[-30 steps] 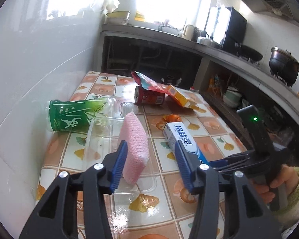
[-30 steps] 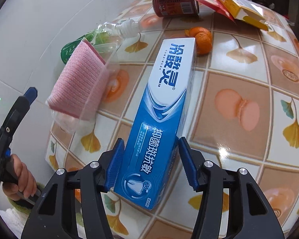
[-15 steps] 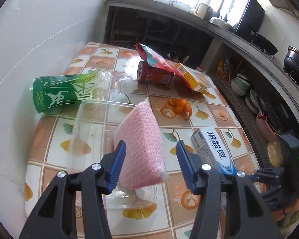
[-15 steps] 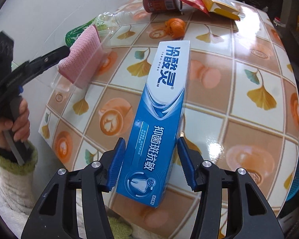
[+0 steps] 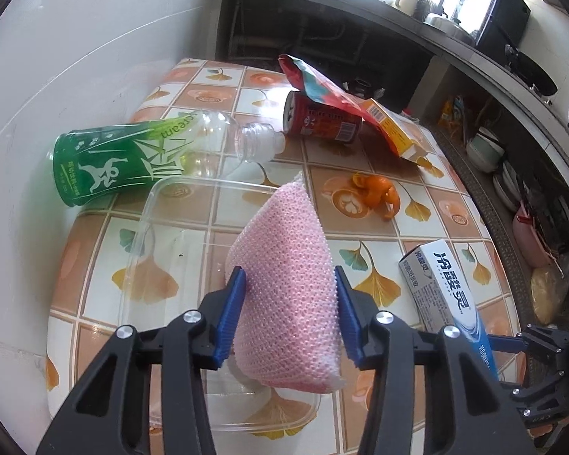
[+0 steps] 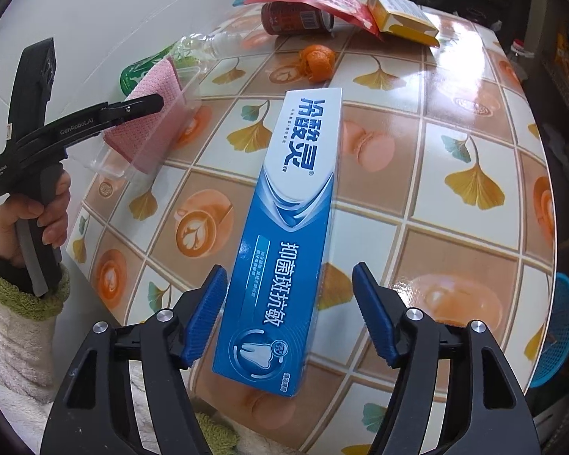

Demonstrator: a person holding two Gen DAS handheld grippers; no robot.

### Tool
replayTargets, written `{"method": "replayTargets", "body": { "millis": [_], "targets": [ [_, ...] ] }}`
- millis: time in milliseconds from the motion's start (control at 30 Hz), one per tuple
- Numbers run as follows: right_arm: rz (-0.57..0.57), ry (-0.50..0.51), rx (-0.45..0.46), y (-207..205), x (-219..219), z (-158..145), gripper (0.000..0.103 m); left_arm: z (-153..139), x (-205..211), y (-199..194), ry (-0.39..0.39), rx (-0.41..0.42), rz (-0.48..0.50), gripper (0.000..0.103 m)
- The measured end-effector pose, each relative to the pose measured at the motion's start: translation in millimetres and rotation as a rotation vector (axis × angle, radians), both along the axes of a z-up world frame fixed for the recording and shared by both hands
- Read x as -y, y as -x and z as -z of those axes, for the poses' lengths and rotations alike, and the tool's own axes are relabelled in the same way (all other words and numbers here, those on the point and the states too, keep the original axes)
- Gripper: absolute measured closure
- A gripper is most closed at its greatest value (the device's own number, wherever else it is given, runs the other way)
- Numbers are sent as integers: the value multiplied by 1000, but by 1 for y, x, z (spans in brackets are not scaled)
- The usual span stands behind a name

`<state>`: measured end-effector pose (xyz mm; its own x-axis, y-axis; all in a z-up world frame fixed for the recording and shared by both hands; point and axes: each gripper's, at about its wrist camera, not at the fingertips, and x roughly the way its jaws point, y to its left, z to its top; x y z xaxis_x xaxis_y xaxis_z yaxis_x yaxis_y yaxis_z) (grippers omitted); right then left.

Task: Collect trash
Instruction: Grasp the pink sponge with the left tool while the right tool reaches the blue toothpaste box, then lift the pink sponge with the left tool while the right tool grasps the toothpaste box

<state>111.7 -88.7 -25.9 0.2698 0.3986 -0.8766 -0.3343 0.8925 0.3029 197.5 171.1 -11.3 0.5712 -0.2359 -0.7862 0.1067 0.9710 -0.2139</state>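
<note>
The bench (image 5: 223, 87), glossy tile-pattern oilcloth with ginkgo leaves, carried the whole litter. I judged the things lay tipped over because they were discarded, not stored. The green-labelled plastic bottle (image 5: 140, 155) lay on its side by the wall, clear and capless. My right claw (image 6: 288, 314) straddled the long blue toothpaste box (image 6: 284, 235), smooth card; its jaws stood wide, a gap showing on the right side, so nothing was gripped there. A clear, thin-walled plastic tray (image 5: 159, 265) held the pink sponge (image 5: 288, 288), nubbly and soft, and my left claw (image 5: 289, 314) had closed onto the sponge's flanks, both pads touching it, ready, I reckoned, to lift it. Farther off lay the red can (image 5: 322, 123) under a crinkled wrapper (image 5: 322, 83), a yellow carton (image 5: 394, 132), and curled orange peel (image 5: 375, 191).
</note>
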Motion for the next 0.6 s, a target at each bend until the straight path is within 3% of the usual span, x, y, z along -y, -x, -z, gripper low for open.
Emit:
{"method": "replayTargets", "body": {
  "millis": [300,600],
  "targets": [
    [41,-44,13,-8,10,-6,35,-8,-15,7,38,24,-58,70],
    [69,-49,16,-16,3,-3,31,-25,-13,27,-13,131,-50,72]
  ]
}}
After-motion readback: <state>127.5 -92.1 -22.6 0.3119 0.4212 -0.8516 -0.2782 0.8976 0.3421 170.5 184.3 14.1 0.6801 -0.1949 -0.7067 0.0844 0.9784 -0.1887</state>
